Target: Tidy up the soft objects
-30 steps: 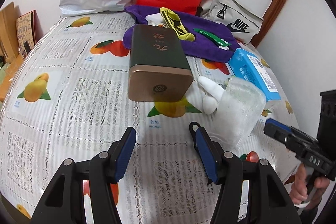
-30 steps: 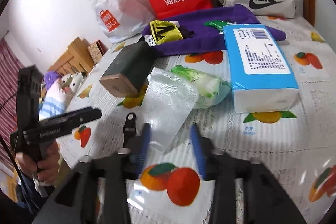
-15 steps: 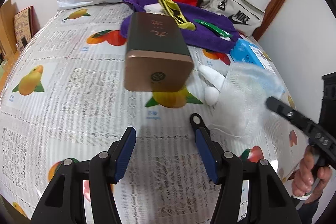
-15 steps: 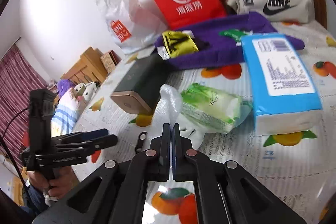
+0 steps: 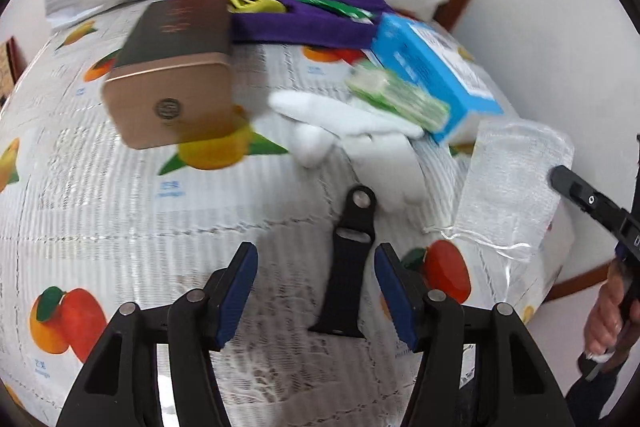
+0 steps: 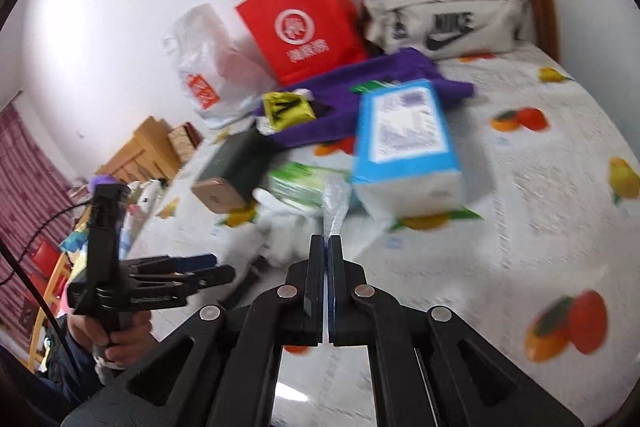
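Two hand-held grippers show. The right hand-held gripper (image 6: 325, 247) is clamped on a clear, crinkled plastic bag (image 5: 514, 183) — lifted off the fruit-print tablecloth (image 5: 120, 195) at the table's right edge. The left hand-held gripper (image 5: 316, 287) hangs open over a black rubber watch strap (image 5: 348, 263), uncovered since the bag sat there a second ago. Beyond lie a white glove (image 5: 344, 123), a green wipes pack (image 5: 396, 95), a blue tissue pack (image 5: 432, 75) — then a purple towel (image 5: 320, 19).
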A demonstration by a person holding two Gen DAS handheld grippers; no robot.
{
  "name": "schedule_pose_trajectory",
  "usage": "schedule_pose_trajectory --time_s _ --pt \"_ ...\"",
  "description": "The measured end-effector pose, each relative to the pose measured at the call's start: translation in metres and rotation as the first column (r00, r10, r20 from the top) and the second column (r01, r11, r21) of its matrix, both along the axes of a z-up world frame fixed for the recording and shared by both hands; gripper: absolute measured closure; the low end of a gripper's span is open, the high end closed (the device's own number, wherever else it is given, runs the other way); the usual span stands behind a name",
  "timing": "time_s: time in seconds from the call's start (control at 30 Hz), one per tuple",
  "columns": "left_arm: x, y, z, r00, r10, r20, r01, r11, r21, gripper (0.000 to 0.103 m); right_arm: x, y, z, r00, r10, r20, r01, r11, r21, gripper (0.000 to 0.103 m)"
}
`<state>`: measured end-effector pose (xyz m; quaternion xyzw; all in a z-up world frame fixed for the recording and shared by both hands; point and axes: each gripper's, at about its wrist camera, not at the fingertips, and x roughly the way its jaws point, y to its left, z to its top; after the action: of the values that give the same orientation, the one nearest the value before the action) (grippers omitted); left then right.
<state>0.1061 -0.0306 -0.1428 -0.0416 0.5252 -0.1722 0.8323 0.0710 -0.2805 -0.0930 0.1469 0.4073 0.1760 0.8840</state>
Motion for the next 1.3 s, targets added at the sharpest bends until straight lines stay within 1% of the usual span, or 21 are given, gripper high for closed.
schedule_pose_trajectory --time_s 0.1,0.2,0.23,0.27,0.3,0.33,0.37,0.43,0.53,0.57,0.6,0.67,0.7,0.73,0.77,0.8,0.87,0.93,0.97,1.13,1.3 --pt "-0.003 -0.011 -0.003 1.000 -0.031 0.005 0.030 0.999 0.040 0.044 -0.004 -0.015 -0.012 0.998 -0.038 -0.046 0.036 0.998 -0.053 0.098" --pt "-0.009 -0.024 -0.004 0.996 -0.077 0.044 0.071 0.989 0.133 0.044 -0.005 -0.027 -0.025 0.992 -0.088 -0.086 0.078 0.991 -0.109 0.093" --pt "-0.010 -0.027 -0.005 0.995 -0.087 0.051 0.077 0.984 0.163 0.047 -0.004 -0.030 -0.031 0.990 -0.095 -0.106 0.083 0.990 -0.111 0.085" --pt "-0.012 -0.030 -0.006 0.994 -0.091 0.062 0.077 0.977 0.199 0.054 -0.004 -0.033 -0.035 0.988 -0.100 -0.121 0.087 0.990 -0.108 0.070" --pt "-0.015 -0.032 -0.005 0.991 -0.104 0.079 0.084 0.972 0.221 0.058 -0.004 -0.034 -0.039 0.985 -0.109 -0.132 0.095 0.990 -0.107 0.064" --pt "-0.015 -0.030 -0.005 0.991 -0.108 0.077 0.090 0.974 0.208 0.068 -0.005 -0.035 -0.042 0.984 -0.121 -0.135 0.107 0.988 -0.110 0.055" --pt "-0.015 -0.028 -0.004 0.992 -0.102 0.074 0.085 0.976 0.202 0.078 -0.006 -0.035 -0.043 0.982 -0.127 -0.137 0.112 0.987 -0.113 0.047" --pt "-0.014 -0.021 -0.003 0.992 -0.103 0.067 0.089 0.978 0.190 0.081 -0.007 -0.031 -0.048 0.979 -0.127 -0.160 0.108 0.987 -0.120 0.042" --pt "-0.014 -0.018 -0.003 0.993 -0.106 0.061 0.094 0.982 0.167 0.078 -0.008 -0.025 -0.053 0.974 -0.130 -0.188 0.107 0.986 -0.125 0.039" --pt "-0.014 -0.019 -0.004 0.992 -0.112 0.060 0.102 0.982 0.158 0.068 -0.007 -0.022 -0.055 0.971 -0.134 -0.200 0.110 0.986 -0.127 0.036" --pt "-0.015 -0.021 -0.004 0.990 -0.130 0.062 0.120 0.983 0.139 0.064 -0.007 -0.020 -0.056 0.969 -0.140 -0.203 0.114 0.985 -0.132 0.035" --pt "-0.016 -0.029 -0.006 0.988 -0.131 0.079 0.117 0.979 0.168 0.062 -0.006 -0.016 -0.057 0.967 -0.152 -0.203 0.125 0.982 -0.143 0.028" --pt "-0.018 -0.034 -0.007 0.985 -0.146 0.095 0.125 0.971 0.203 0.063 -0.006 -0.012 -0.057 0.966 -0.162 -0.203 0.132 0.979 -0.154 0.027" --pt "-0.019 -0.035 -0.006 0.984 -0.147 0.101 0.125 0.972 0.200 0.070 -0.005 -0.009 -0.056 0.965 -0.168 -0.204 0.136 0.977 -0.162 0.026" --pt "-0.018 -0.033 -0.006 0.984 -0.140 0.106 0.118 0.974 0.193 0.082 -0.004 -0.006 -0.056 0.963 -0.174 -0.208 0.140 0.976 -0.169 0.025" --pt "-0.017 -0.031 -0.006 0.985 -0.137 0.108 0.114 0.974 0.194 0.083 -0.003 -0.002 -0.056 0.961 -0.179 -0.212 0.143 0.975 -0.173 0.024" --pt "-0.015 -0.026 -0.005 0.986 -0.132 0.098 0.116 0.981 0.155 0.083 -0.002 0.006 -0.058 0.959 -0.181 -0.216 0.146 0.975 -0.171 0.022" --pt "-0.015 -0.020 -0.005 0.988 -0.112 0.104 0.094 0.981 0.169 0.083 0.001 0.013 -0.060 0.956 -0.194 -0.219 0.159 0.973 -0.169 0.021" --pt "-0.014 -0.017 -0.006 0.989 -0.103 0.107 0.083 0.981 0.176 0.083 0.003 0.016 -0.062 0.954 -0.205 -0.221 0.168 0.970 -0.173 0.016" --pt "-0.009 0.017 -0.005 0.995 -0.009 0.098 -0.006 0.989 0.150 0.083 0.017 0.034 -0.064 0.947 -0.245 -0.209 0.189 0.948 -0.255 0.013" --pt "-0.007 0.040 -0.004 0.995 0.038 0.096 -0.049 0.992 0.113 0.083 0.030 0.045 -0.067 0.937 -0.299 -0.182 0.230 0.918 -0.324 0.013"
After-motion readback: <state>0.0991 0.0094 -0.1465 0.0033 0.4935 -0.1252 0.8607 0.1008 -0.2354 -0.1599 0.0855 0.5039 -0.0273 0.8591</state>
